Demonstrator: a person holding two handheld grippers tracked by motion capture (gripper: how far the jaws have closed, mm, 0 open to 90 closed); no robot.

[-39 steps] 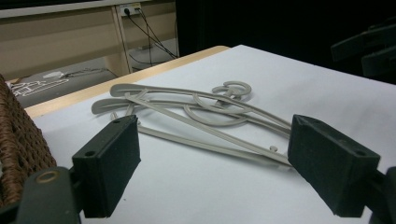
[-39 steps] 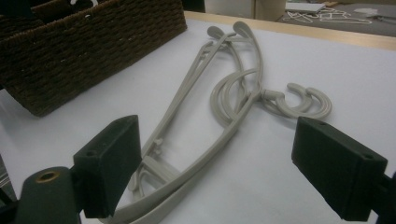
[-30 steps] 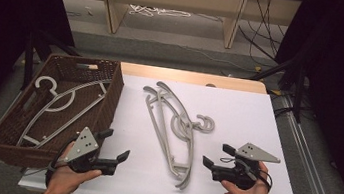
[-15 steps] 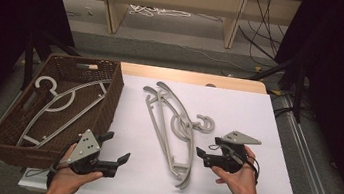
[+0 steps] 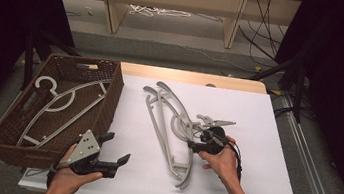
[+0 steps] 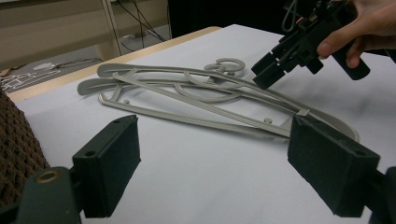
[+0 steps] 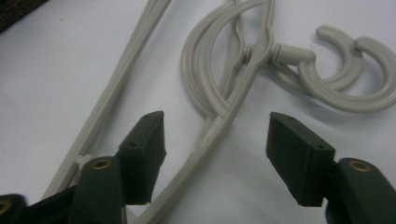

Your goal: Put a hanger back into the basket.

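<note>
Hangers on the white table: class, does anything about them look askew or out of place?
Yes. The grey hangers on the table lie overlapped and tangled, hooks crossing, while one hanger lies neatly inside the wicker basket. Nothing looks broken.

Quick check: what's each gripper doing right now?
Left gripper: open, holding nothing.
Right gripper: open, fingers just closing around a hanger arm, not yet gripping.

The high view looks forward and down over the whole white table [image 5: 258, 189]. The left gripper view looks low across it at the grey hangers [image 6: 196, 93]. The right gripper view sits close above those hangers.
</note>
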